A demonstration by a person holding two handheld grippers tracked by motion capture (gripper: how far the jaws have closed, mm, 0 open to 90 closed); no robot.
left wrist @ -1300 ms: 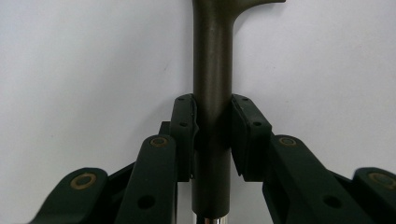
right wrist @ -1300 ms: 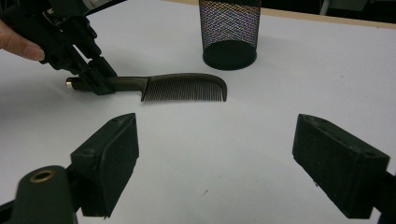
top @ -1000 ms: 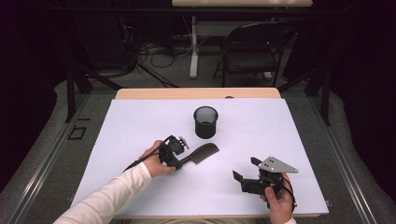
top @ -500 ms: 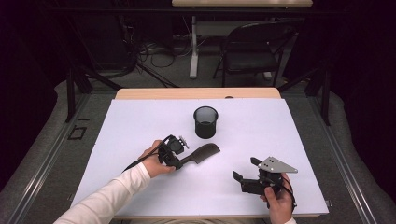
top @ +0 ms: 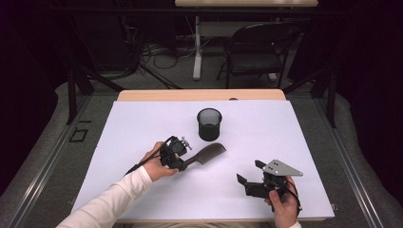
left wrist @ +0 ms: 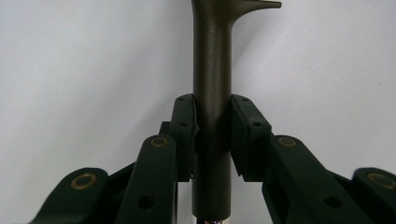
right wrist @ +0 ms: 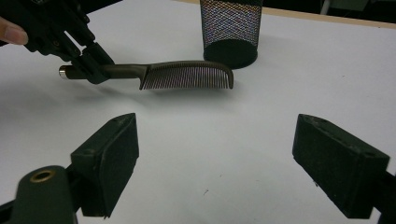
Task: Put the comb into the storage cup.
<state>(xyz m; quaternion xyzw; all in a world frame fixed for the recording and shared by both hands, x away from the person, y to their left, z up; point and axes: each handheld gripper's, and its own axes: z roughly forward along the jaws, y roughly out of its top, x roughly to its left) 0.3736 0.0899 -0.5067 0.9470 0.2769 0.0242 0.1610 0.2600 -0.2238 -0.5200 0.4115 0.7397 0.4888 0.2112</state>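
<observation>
Bench [top: 142, 123] from the high view: white sheet, mesh cup [top: 209, 124] toward the far middle, left gripper [top: 177, 154] holding a dark comb [top: 209, 153] just in front of the cup, right gripper [top: 250, 177] near the front edge, well apart.

Left gripper view: fingers [left wrist: 184, 126] pinching the comb's round handle [left wrist: 212, 93] on both sides.

Right gripper view: own fingers [right wrist: 109, 161] spread wide, nothing between them. Comb teeth [right wrist: 187, 77] point down, held just above the sheet; cup [right wrist: 230, 30] behind it.
</observation>
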